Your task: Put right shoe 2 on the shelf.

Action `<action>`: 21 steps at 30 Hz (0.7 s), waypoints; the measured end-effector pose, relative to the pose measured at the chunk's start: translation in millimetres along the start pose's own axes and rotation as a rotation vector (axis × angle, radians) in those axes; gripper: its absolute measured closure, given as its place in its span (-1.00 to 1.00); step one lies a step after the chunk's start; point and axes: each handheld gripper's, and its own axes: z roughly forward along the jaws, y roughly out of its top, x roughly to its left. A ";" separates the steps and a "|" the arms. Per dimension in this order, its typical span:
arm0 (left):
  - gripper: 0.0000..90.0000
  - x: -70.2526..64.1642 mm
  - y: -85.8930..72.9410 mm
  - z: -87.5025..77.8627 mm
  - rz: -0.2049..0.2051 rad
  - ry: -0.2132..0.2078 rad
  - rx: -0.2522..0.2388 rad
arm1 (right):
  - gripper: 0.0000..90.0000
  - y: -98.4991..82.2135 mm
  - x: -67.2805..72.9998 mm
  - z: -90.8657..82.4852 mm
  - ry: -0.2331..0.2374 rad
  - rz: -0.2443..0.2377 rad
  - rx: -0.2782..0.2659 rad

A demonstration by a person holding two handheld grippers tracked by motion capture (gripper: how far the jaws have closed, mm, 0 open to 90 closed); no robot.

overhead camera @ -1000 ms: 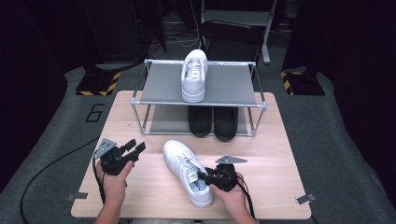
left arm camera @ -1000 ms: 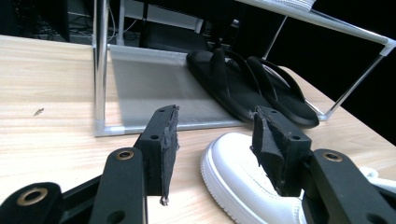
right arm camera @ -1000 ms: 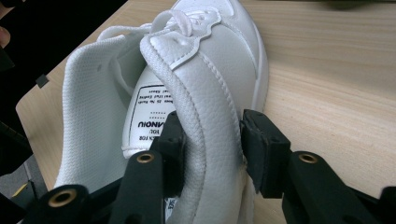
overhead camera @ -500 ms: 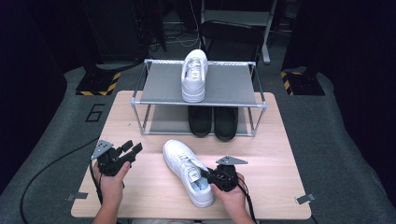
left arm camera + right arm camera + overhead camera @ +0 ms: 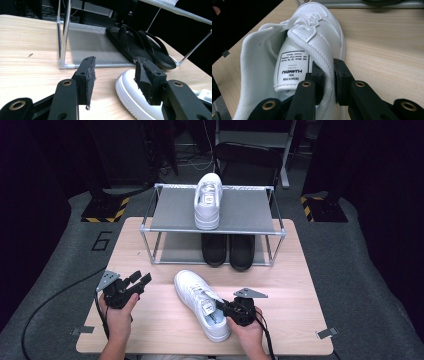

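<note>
I worked in a dark lab or studio: hazard-striped stand feet [image 5: 105,210], grey floor mats [image 5: 360,270], trailing cables [image 5: 45,305] and a lone wooden table [image 5: 165,340].

One sneaker [image 5: 201,304] lies on the table [image 5: 290,290] before the rack [image 5: 215,227].

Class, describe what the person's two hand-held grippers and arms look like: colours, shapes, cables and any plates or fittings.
Both are black with two blocky jaws. The left hand-held gripper and the right hand-held gripper each carry a grey three-cornered plate on top and trail a black cable. The jaw arms show brass-coloured rivets and worn dark pads. The forearms are bare, with no sleeves in view.
</note>
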 end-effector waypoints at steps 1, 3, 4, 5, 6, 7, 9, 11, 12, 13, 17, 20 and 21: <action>0.12 0.3 -0.1 0.0 0.000 0.000 0.000 | 0.78 -0.3 0.3 -0.4 0.001 0.003 -0.001; 0.12 0.8 -0.3 -0.7 -0.001 0.002 0.004 | 0.79 -1.1 1.2 -1.1 0.002 0.010 -0.005; 0.12 1.1 -0.4 -0.7 0.000 0.003 0.003 | 0.79 -1.5 0.9 -1.6 0.003 0.005 -0.008; 0.12 1.2 -0.4 -0.9 0.000 0.006 0.004 | 0.79 -2.0 0.7 -2.0 0.005 0.006 -0.012; 0.12 1.4 -0.4 -0.9 -0.002 0.005 0.004 | 0.79 -2.3 0.6 -2.6 0.006 0.007 -0.015; 0.12 1.4 -0.6 -0.9 -0.004 0.006 0.003 | 0.79 -2.3 0.5 -2.9 0.006 0.009 -0.017; 0.12 1.5 -0.7 -0.9 -0.003 0.002 0.005 | 0.79 -2.2 -0.6 -3.7 0.008 0.011 -0.028; 0.12 1.6 -0.8 -0.8 -0.001 0.003 0.003 | 0.79 -1.5 -0.7 -5.6 0.012 0.019 -0.032; 0.12 1.4 -0.9 -0.7 -0.003 0.007 0.001 | 0.79 -1.2 -0.9 -6.7 0.015 0.022 -0.043; 0.12 1.6 -1.0 -0.5 -0.004 0.008 0.002 | 0.79 -0.7 -0.7 -7.9 0.018 0.028 -0.046; 0.12 1.6 -1.3 -1.0 -0.004 0.008 0.011 | 0.79 0.9 0.8 -13.3 0.024 0.025 -0.077; 0.12 1.5 -1.6 -1.0 -0.001 0.014 0.008 | 0.79 2.7 1.7 -18.5 0.027 0.017 -0.111; 0.12 1.7 -1.9 -1.0 -0.003 0.015 0.005 | 0.79 3.5 2.8 -20.5 0.024 0.020 -0.121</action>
